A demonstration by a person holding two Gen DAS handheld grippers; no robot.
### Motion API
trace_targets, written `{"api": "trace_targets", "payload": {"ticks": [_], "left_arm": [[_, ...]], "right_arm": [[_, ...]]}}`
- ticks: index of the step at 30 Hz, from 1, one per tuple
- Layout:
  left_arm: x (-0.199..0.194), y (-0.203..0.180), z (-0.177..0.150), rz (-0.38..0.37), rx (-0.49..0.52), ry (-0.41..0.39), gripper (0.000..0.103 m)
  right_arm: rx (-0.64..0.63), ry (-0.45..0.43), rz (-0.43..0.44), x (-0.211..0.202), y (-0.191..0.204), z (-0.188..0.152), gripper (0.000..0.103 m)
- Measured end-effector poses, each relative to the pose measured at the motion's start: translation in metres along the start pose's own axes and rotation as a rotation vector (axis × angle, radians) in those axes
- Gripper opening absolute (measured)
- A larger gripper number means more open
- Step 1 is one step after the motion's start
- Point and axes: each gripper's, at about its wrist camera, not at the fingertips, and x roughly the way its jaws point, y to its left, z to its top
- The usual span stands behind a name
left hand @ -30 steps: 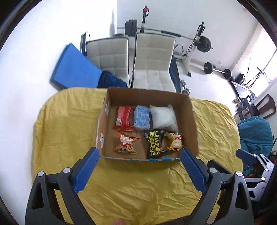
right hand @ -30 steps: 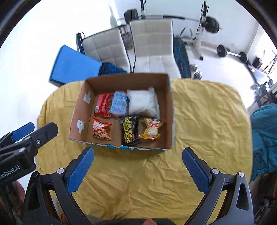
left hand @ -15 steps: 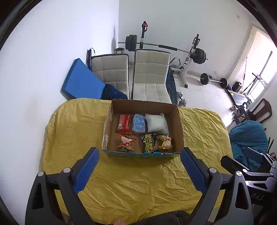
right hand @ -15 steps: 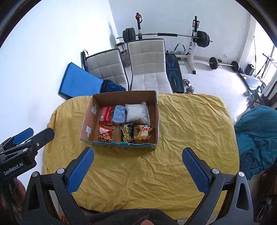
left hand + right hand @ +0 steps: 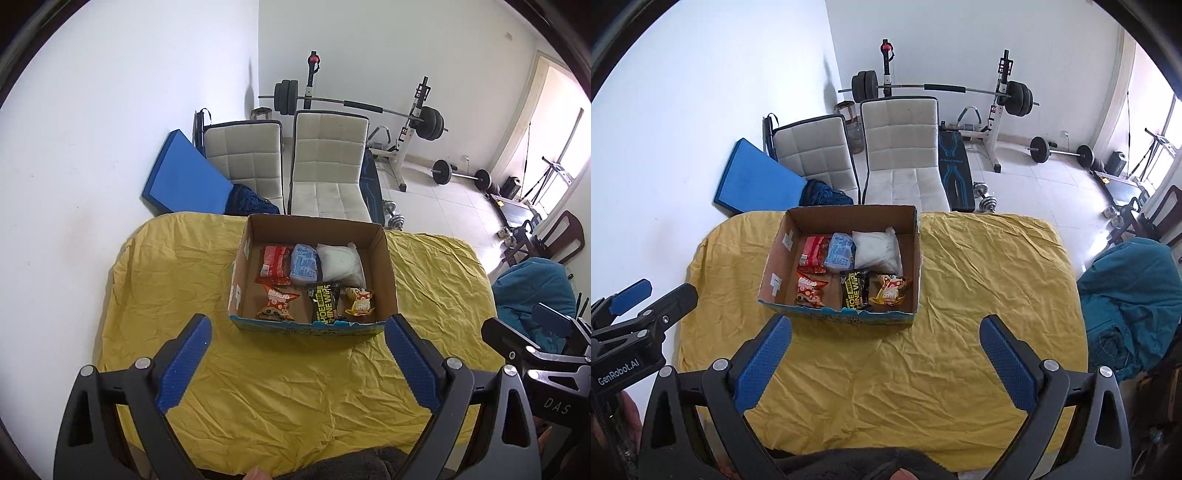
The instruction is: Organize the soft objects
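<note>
Cardboard box sits toward the far edge of the bench, on the creased yellow cloth. Six soft packets lie inside in two rows: red pack, pale blue pack and white pouch along the far wall; orange snack bag, black packet and yellow snack bag along the near wall.

Left claw stands wide, nothing between the pads. Right claw likewise wide and empty. Both hang over the near edge, well apart from the box.

Risks, as judged:
- Near wall of the box is torn and low; a claw dipping in could catch it and drag the box over the loose cloth.
- Packets lie close together; a wide grasp may pinch two at once.
- Slick wrappers could slip from a shallow pinch.
</note>
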Motion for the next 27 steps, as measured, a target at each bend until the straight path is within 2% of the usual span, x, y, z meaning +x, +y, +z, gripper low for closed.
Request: {"api": "trace_targets", "payload": {"ticks": [27], "left_arm": [[-0.010,0.002,0.000,0.010,-0.016,-0.016,0.096]], "right_arm": [[0.041,-0.042,-0.096,-0.014,-0.011,-0.002,0.103]]}}
